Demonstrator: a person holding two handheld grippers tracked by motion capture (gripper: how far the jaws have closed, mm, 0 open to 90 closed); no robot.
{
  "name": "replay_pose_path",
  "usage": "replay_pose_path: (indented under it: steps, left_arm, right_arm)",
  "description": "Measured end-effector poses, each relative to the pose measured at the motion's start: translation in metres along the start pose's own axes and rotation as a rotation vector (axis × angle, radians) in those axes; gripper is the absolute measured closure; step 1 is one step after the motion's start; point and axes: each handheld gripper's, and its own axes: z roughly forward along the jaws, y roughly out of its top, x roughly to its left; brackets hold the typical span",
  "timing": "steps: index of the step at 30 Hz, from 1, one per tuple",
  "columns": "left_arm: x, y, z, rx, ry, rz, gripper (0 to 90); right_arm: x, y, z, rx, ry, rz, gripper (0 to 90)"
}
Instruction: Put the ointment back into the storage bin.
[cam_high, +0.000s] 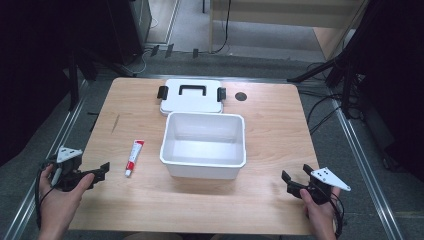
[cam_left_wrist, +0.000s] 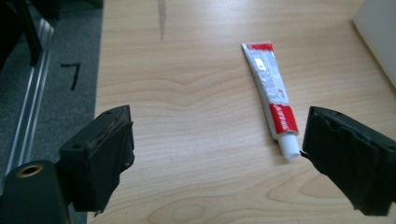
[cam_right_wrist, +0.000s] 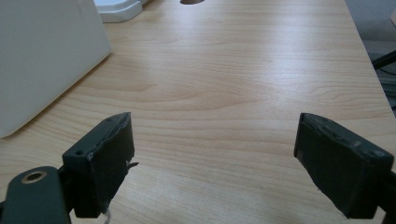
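White open box (cam_high: 204, 145) sits mid-table (cam_high: 270, 130), nothing visible inside. Its lid (cam_high: 191, 96) lies flat just behind it, touching or nearly touching the back rim, black handle and latches up. Red-and-white tube (cam_high: 134, 157) lies flat on the wood left of the box, apart from it, white cap end toward the person. Left gripper (cam_high: 95, 174) is left of the box near the front-left edge, jaws spread wide, nothing between them; tube cap sits just ahead of one jaw. Right gripper (cam_high: 294, 181) is right-front of the box, jaws also wide apart, holding nothing.
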Motion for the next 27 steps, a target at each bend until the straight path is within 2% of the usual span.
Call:
replay_pose_path:
  steps: [1,2,3,4,5,6,7,11,15,18,21,23,27]
  left_arm:
    - [-0.004,0.008,0.002,0.067,0.01,0.018,14.0]
    - [-0.004,0.008,0.002,0.067,0.01,0.018,14.0]
    - [-0.007,0.013,0.003,0.113,0.02,0.025,14.0]
    - [-0.011,0.02,0.008,0.202,0.037,0.042,14.0]
    - [-0.011,0.02,0.008,0.202,0.037,0.042,14.0]
    - [-0.014,0.027,0.013,0.268,0.032,0.052,14.1]
    - [-0.014,0.027,0.013,0.268,0.032,0.052,14.3]
    - [-0.016,0.037,0.023,0.358,-0.022,0.037,14.3]
    - [-0.017,0.047,0.041,0.449,-0.028,0.039,14.9]
    - [-0.02,0.05,0.046,0.467,-0.036,0.044,15.2]
    - [-0.027,0.054,0.053,0.494,-0.02,0.066,15.2]
    - [-0.033,0.057,0.06,0.531,-0.012,0.094,15.2]
    - [-0.039,0.062,0.068,0.546,-0.013,0.085,16.3]
  right_arm:
    - [0.0,0.0,0.0,0.002,0.0,0.002,12.5]
    - [0.0,0.0,0.0,0.003,0.0,0.003,12.6]
    - [0.0,0.0,0.0,0.004,-0.001,0.003,12.6]
    - [0.0,0.0,0.0,0.006,-0.001,0.002,12.6]
    - [0.0,0.0,0.001,0.009,-0.001,0.002,12.6]
    - [0.0,0.0,0.001,0.01,-0.002,0.001,12.7]
    - [0.0,0.0,0.001,0.01,-0.002,0.001,12.7]
    - [0.0,0.0,0.001,0.016,-0.001,-0.006,12.8]
    - [0.0,0.001,0.002,0.02,0.001,-0.008,12.9]
    - [0.0,0.001,0.002,0.028,0.005,-0.01,12.9]
    - [0.001,0.001,0.002,0.034,0.006,-0.015,13.0]
    - [0.001,0.001,0.003,0.04,0.004,-0.015,13.1]
    - [0.002,0.001,0.003,0.044,0.006,-0.018,13.1]
